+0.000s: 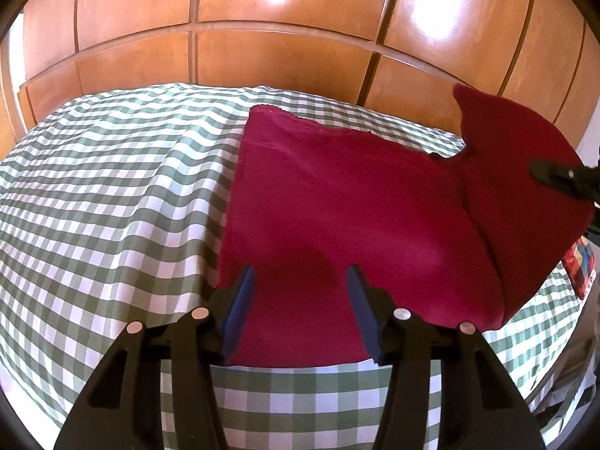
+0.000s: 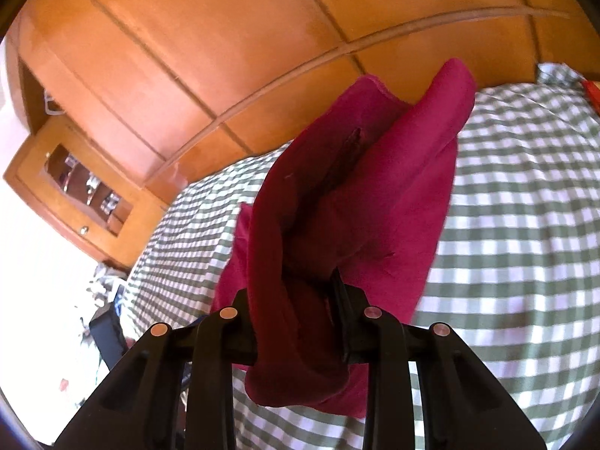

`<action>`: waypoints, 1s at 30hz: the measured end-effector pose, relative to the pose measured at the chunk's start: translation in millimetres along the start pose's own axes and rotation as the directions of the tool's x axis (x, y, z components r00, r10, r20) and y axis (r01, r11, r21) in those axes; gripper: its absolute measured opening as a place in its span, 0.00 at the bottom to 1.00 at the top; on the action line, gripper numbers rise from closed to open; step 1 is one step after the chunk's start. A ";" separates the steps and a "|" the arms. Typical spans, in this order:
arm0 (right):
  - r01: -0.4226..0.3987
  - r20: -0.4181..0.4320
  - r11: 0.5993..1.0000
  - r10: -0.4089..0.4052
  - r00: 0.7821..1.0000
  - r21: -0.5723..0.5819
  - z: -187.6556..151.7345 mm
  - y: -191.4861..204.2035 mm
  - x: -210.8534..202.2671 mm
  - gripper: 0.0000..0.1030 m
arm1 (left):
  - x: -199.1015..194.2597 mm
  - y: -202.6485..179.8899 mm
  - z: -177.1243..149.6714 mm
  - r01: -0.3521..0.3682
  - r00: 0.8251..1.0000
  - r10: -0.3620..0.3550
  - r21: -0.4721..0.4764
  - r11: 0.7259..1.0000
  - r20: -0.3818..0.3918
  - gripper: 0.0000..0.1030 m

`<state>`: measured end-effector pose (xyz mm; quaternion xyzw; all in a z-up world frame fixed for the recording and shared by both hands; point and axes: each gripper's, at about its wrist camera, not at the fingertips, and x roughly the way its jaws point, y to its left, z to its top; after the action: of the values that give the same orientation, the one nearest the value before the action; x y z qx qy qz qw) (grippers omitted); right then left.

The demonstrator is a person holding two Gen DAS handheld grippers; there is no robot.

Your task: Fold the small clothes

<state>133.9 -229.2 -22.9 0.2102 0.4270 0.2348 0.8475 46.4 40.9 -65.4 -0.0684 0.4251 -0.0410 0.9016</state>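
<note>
Crimson cloth [image 1: 337, 202] lies on the checked bed [image 1: 112, 187], its right part lifted and bunched in the right claw [image 2: 296, 311], which grips it; the fold looks begun, not laid. The left claw [image 1: 300, 300] hangs open over the near hem. Bare bed lies leftward; wooden panels [image 1: 262, 56] stand behind.

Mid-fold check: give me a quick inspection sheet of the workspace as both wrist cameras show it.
Surface: green-and-white checked cloth, wrinkled.
Job's things: red garment, mostly flat; right side lifted.
Clutter: colourful item at the right edge, unclear.
Grippers: left hand-held gripper open over the garment's near edge; right hand-held gripper shut on a bunched fold of the garment.
Cables: nothing seen.
Surroundings: wooden panelled cabinets behind; small glass-fronted cabinet; floor items blurred.
</note>
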 end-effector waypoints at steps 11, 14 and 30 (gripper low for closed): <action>0.088 0.056 0.993 -0.093 0.994 0.075 -8.5 -27.7 -7.9 0.27 | -2.4 20.7 -1.3 -0.031 1.000 0.031 -0.032 0.999 0.001 0.48; 0.136 0.102 0.967 -0.161 0.982 0.216 -17.9 -75.5 -37.5 0.26 | -2.3 23.0 -3.2 -0.034 0.999 0.033 -0.033 0.999 -0.005 0.48; 0.336 0.105 0.908 -0.370 0.923 0.250 -25.1 -147.5 -63.1 0.61 | 4.1 29.3 11.9 -0.066 0.998 0.066 -0.050 0.997 0.008 0.50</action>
<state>112.3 -379.9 -79.3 0.2421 0.4169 0.0104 0.8761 58.7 70.3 -65.7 -0.0771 0.4238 -0.0003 0.9025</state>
